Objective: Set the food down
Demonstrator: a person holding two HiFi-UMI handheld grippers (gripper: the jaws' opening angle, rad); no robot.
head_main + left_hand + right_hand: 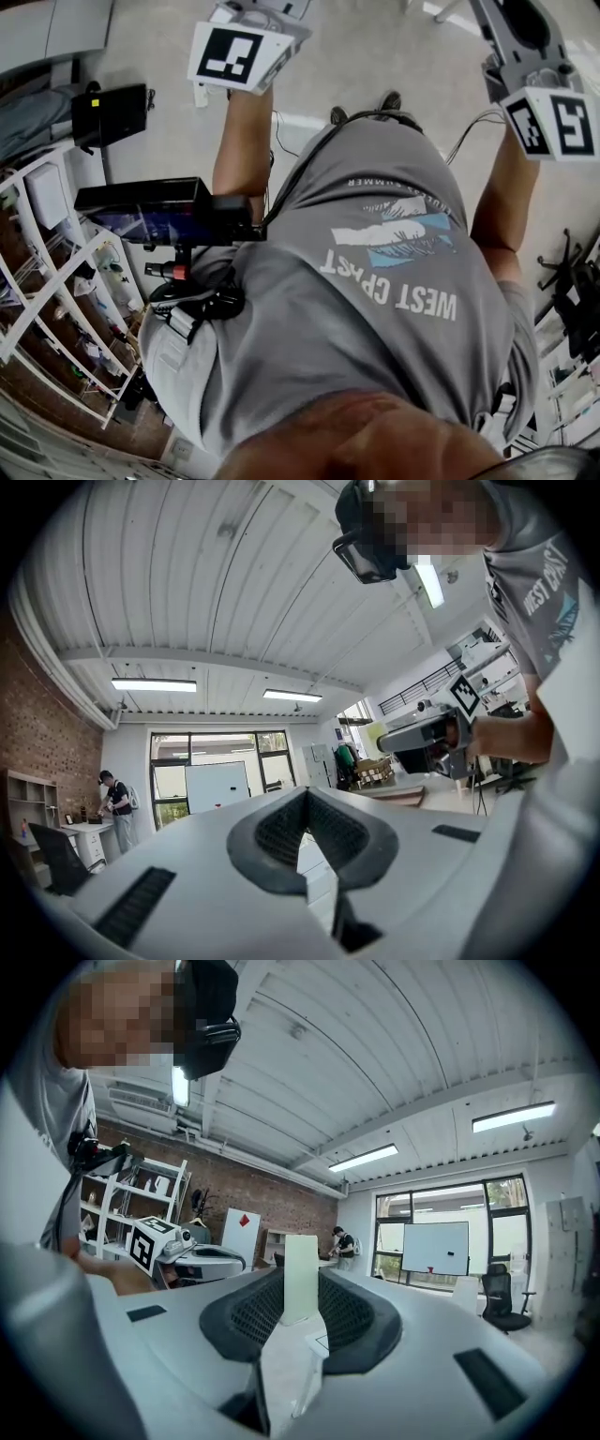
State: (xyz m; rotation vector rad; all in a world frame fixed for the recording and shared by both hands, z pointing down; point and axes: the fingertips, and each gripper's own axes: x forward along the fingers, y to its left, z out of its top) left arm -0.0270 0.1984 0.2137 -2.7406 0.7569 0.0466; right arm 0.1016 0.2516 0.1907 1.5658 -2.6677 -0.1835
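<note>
A pale flat food packet (301,1265) stands upright between the pads of my right gripper (302,1290), with its white wrapper end (292,1372) hanging below; the jaws are shut on it. My left gripper (305,803) has its jaws shut together with nothing between them. Both grippers are raised and look out across the room. In the head view only their marker cubes show, the left cube (239,52) at top left and the right cube (555,122) at top right. From each gripper view the other gripper appears: the right gripper (431,744) and the left gripper (192,1258).
I look down on the person's grey T-shirt (375,281) and a black device (159,211) at the waist. White shelving (56,281) stands at the left, a black box (111,112) on the floor, a black chair (572,300) at the right. Another person (117,803) stands far off.
</note>
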